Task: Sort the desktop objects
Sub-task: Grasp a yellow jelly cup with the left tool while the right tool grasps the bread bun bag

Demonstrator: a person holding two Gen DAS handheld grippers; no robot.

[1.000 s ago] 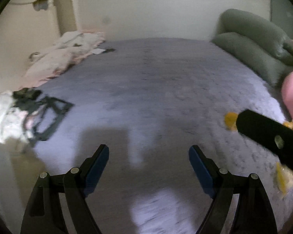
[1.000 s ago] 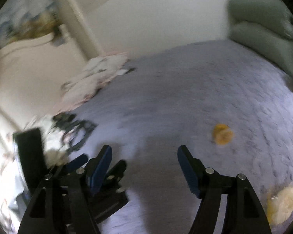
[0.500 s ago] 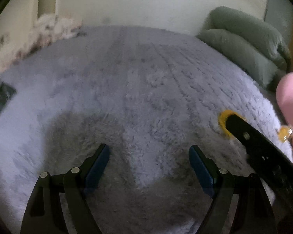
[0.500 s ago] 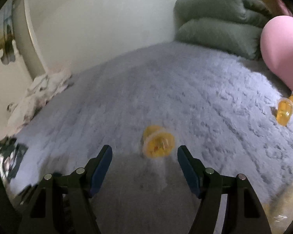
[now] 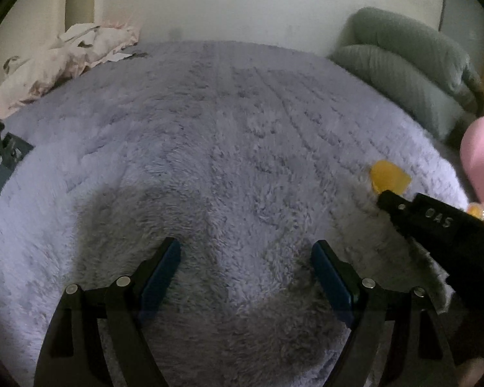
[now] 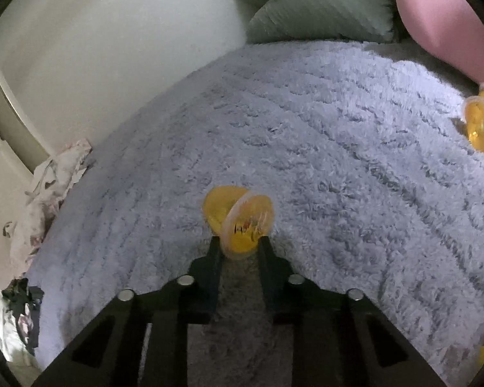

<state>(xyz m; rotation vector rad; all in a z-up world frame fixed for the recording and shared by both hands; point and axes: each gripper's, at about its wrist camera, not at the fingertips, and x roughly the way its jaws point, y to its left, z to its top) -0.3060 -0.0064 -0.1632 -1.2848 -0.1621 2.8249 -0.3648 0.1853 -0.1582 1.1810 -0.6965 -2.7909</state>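
1. Right claw (image 6: 238,245) is clenched on a yellow cup (image 6: 247,222) lying sideways on the blanket (image 6: 338,161), probably to lift it for sorting.
2. Left claw (image 5: 245,267) hangs released, empty, above the blanket.

We see a translucent yellow cup (image 6: 242,222) between our black hand-held gripper (image 6: 238,251) fingers, on a shaggy lavender-grey blanket (image 6: 338,167); grey-green pillows (image 6: 319,16) lie beyond.
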